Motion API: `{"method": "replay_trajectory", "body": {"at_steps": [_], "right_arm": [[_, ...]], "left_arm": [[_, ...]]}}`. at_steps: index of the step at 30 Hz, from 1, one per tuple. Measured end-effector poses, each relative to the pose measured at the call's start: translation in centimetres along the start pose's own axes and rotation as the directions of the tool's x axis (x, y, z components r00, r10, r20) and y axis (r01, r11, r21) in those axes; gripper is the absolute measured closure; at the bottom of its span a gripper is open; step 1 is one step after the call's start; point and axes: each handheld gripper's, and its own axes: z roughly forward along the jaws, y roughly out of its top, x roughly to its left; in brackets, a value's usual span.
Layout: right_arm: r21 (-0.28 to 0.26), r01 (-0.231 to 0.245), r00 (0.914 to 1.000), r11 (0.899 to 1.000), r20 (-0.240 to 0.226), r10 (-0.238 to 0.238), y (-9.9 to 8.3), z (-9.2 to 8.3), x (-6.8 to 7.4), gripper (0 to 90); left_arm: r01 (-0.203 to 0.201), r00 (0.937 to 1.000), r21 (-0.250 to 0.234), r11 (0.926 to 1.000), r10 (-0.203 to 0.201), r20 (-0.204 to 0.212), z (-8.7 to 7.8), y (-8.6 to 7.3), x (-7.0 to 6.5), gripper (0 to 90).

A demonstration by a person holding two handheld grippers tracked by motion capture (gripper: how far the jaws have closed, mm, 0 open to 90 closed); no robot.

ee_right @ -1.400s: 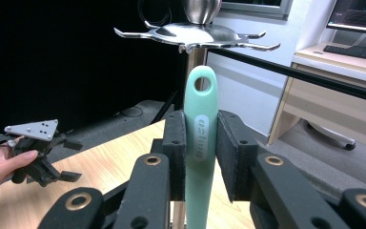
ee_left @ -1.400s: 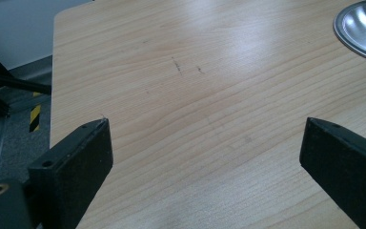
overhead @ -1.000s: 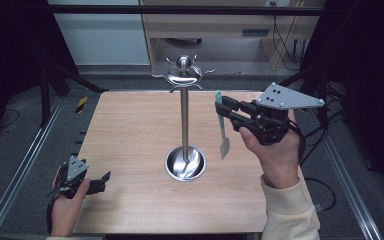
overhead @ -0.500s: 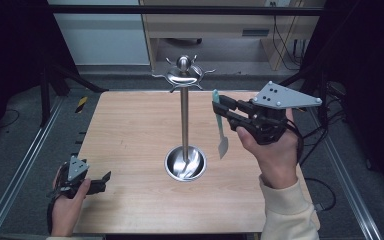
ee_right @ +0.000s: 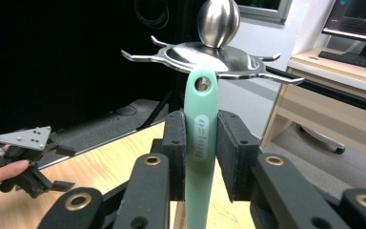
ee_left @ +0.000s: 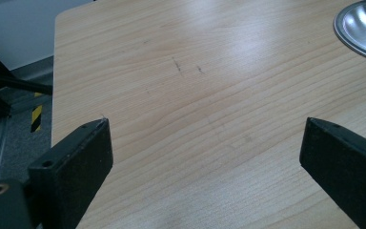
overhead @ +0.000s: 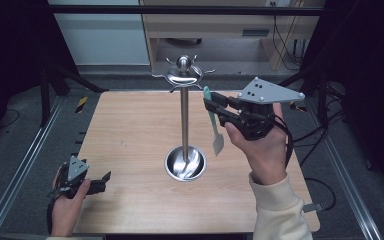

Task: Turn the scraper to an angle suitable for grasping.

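A steel utensil stand (overhead: 184, 117) rises from a round dish base (overhead: 185, 164) at the table's middle, topped by a ball and a ring of hooks (overhead: 183, 76). My right gripper (overhead: 210, 105) is shut on the handle of a mint-green spatula (overhead: 213, 122), which hangs blade down just right of the pole. In the right gripper view the spatula handle (ee_right: 201, 138) stands upright between the pads, its hanging hole right below the hooks (ee_right: 209, 53). My left gripper (overhead: 104, 178) rests open and empty near the table's front left corner, low over bare wood (ee_left: 205, 129).
The wooden table (overhead: 130, 130) has metal rails along both sides. A desk with a monitor (ee_right: 362, 21) stands beyond the far edge. The dish base's rim (ee_left: 362, 28) lies far off ahead of the left gripper.
My right gripper has carried the spatula left and a little up, closer to the stand's hooks. The left gripper has stayed where it was.
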Motion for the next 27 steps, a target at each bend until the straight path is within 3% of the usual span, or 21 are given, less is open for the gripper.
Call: {"method": "replay_trajectory", "body": {"at_steps": [18, 27], "right_arm": [[0.032, -0.015, 0.9998, 0.999, 0.015, 0.014, 0.0, 1.2, 0.2, 74.3], [0.021, -0.032, 0.9994, 0.999, 0.012, 0.031, -0.2, 1.9, 0.1, 74.3]], "left_arm": [[0.000, 1.0000, -0.002, 1.0000, 0.000, 0.000, 0.0, 0.0, 0.0, 3.6], [-0.005, 1.0000, 0.000, 1.0000, 0.005, 0.001, 0.0, 0.0, 0.0, 3.6]]}}
